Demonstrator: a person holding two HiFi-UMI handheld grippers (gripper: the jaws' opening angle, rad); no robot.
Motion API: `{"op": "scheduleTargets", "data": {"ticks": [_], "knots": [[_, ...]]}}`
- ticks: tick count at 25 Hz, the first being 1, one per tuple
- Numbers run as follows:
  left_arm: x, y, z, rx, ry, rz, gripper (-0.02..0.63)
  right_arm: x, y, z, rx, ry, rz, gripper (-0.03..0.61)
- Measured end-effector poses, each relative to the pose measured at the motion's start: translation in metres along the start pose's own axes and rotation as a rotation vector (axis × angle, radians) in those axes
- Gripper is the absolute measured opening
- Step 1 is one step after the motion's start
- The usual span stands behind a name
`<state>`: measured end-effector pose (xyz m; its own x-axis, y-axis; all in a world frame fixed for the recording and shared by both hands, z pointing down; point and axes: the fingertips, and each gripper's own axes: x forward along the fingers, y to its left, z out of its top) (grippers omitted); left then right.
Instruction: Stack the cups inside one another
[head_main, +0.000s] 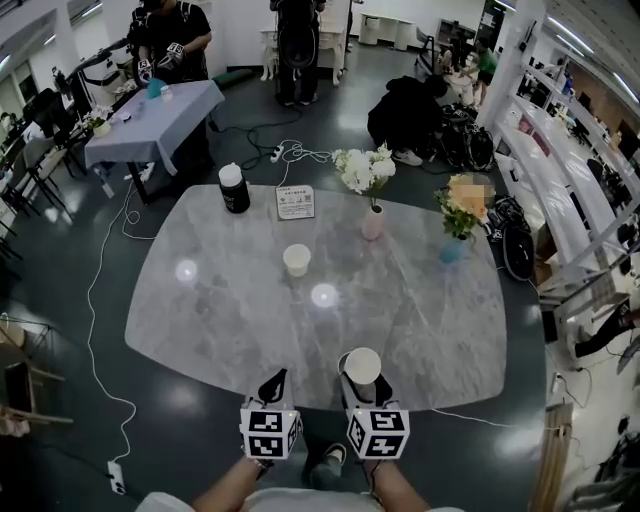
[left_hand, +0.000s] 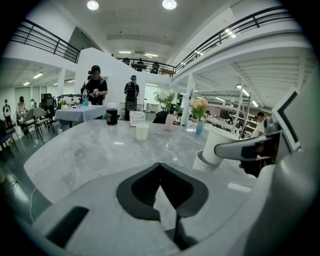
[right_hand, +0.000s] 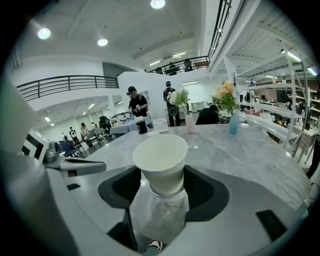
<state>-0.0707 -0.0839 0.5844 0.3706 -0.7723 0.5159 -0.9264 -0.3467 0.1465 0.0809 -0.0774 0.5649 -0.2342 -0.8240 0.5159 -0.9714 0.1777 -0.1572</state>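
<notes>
A white paper cup (head_main: 296, 259) stands upright and alone near the middle of the grey marble table (head_main: 200, 320); it also shows far ahead as a cup (left_hand: 142, 131) in the left gripper view. My right gripper (head_main: 362, 378) is shut on another white cup (right_hand: 160, 156), mouth up, over the table's near edge. A second rim rings its lower part, as if it sits in another cup. Seen from the left, this held cup (left_hand: 220, 144) is to the right. My left gripper (head_main: 274, 382) hangs beside it with its jaws (left_hand: 159, 167) closed and nothing between them.
At the table's far side stand a black jar (head_main: 234, 187), a small sign card (head_main: 294, 202), a pink vase of white flowers (head_main: 372, 222) and a blue vase of yellow flowers (head_main: 455, 247). People stand at another table (head_main: 150, 120) beyond. Cables cross the floor.
</notes>
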Motion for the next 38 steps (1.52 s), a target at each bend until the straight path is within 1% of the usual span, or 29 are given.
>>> {"op": "scheduleTargets", "data": {"ticks": [7, 14, 34, 38], "knots": [[0.006, 0.006, -0.018, -0.022, 0.035, 0.004, 0.000, 0.012, -0.003, -0.008, -0.010, 0.020, -0.007, 0.241], [0.009, 0.013, -0.026, -0.032, 0.056, 0.012, 0.000, 0.020, -0.001, -0.014, -0.027, 0.042, -0.012, 0.241], [0.014, 0.013, -0.033, -0.049, 0.077, 0.019, 0.000, 0.015, -0.009, -0.015, -0.055, 0.055, -0.045, 0.255], [0.013, 0.010, -0.029, -0.048, 0.062, 0.017, 0.000, 0.011, -0.013, -0.011, -0.053, 0.041, -0.056, 0.253]]}}
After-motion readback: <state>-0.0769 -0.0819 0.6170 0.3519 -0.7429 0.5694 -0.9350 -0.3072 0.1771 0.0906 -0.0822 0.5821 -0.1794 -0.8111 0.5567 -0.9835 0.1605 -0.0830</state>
